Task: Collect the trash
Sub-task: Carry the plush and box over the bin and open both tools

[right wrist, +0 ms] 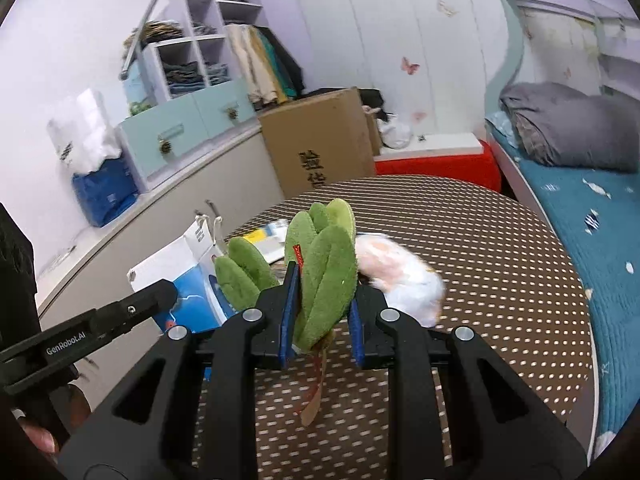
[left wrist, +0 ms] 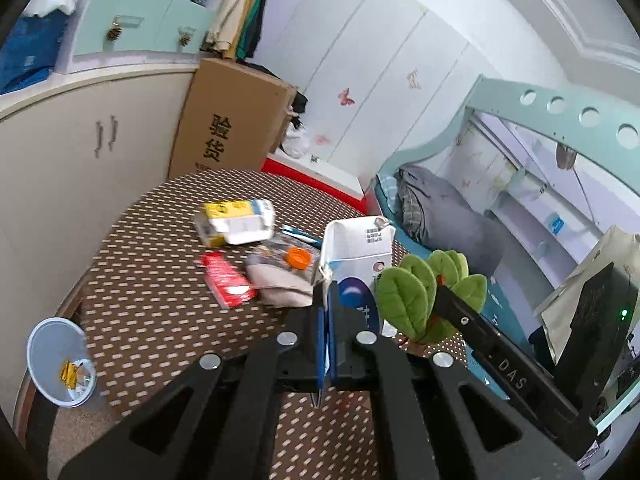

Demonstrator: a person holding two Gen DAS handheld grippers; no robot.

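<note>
My left gripper (left wrist: pixel 329 316) is shut on the edge of a white and blue paper bag (left wrist: pixel 356 256), held upright above the round dotted table (left wrist: pixel 160 312); the bag also shows in the right wrist view (right wrist: pixel 188 280). My right gripper (right wrist: pixel 322 312) is shut on a green plush leafy plant (right wrist: pixel 324 264), seen beside the bag in the left wrist view (left wrist: pixel 420 296). On the table lie a yellow and white carton (left wrist: pixel 236 222), a red wrapper (left wrist: pixel 228 284), an orange cap (left wrist: pixel 298 258) and a beige cloth (left wrist: pixel 280 284). A white bin (left wrist: pixel 60 360) with scraps stands on the floor at left.
A pale fluffy bundle (right wrist: pixel 404 276) lies on the table behind the plant. A cardboard box (left wrist: pixel 236 116), a red box (right wrist: pixel 436 164) and cupboards (left wrist: pixel 80 152) stand behind the table. A bed with a grey pillow (right wrist: pixel 568 128) runs along the right.
</note>
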